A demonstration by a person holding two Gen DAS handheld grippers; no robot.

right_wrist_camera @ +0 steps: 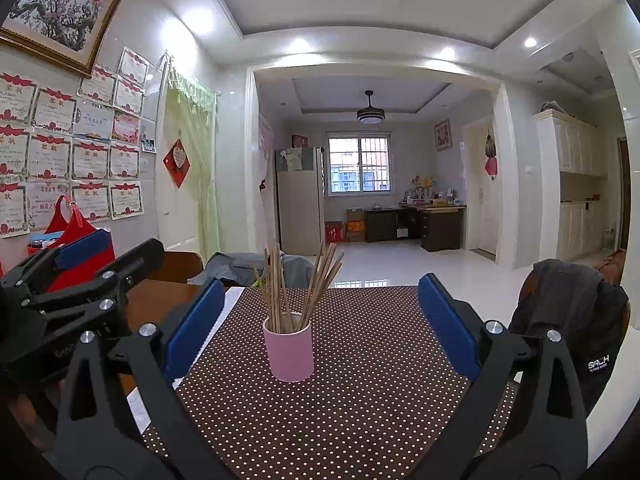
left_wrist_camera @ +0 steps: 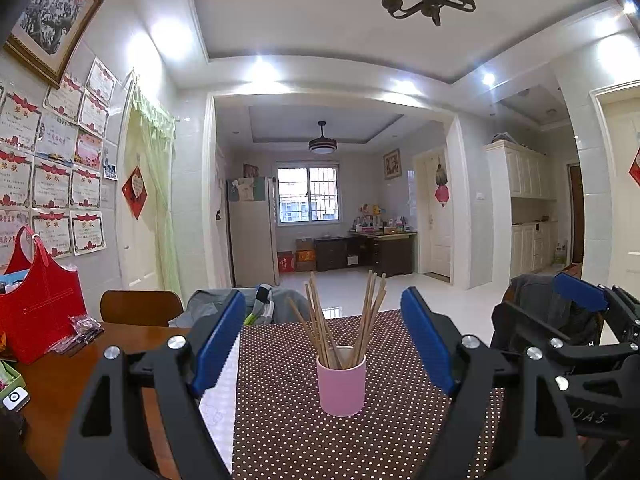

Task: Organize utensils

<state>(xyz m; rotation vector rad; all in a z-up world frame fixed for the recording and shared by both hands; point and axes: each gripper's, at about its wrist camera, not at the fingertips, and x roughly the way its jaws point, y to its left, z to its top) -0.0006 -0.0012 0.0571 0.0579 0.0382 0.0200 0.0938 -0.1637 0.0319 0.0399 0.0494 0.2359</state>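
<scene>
A pink cup (left_wrist_camera: 341, 386) (right_wrist_camera: 289, 355) stands upright on the brown dotted mat (left_wrist_camera: 288, 432) (right_wrist_camera: 380, 380). Several wooden chopsticks (left_wrist_camera: 340, 320) (right_wrist_camera: 296, 284) stick out of it, fanned left and right. My left gripper (left_wrist_camera: 324, 312) is open, its blue pads on either side of the cup's line, nearer to me than the cup, with nothing held. My right gripper (right_wrist_camera: 320, 296) is also open and empty, the cup a little left of its centre. The right gripper's blue finger (left_wrist_camera: 580, 286) shows at the right edge of the left wrist view. The left gripper's blue finger (right_wrist_camera: 82, 248) shows at the left in the right wrist view.
A red bag (left_wrist_camera: 38, 300) (right_wrist_camera: 80, 236) and small packets (left_wrist_camera: 78, 332) sit on the wooden table (left_wrist_camera: 60, 384) at the left. A chair (left_wrist_camera: 140, 306) stands behind the table; another with a dark jacket (right_wrist_camera: 572, 320) is at the right. White paper (left_wrist_camera: 220, 400) lies beside the mat.
</scene>
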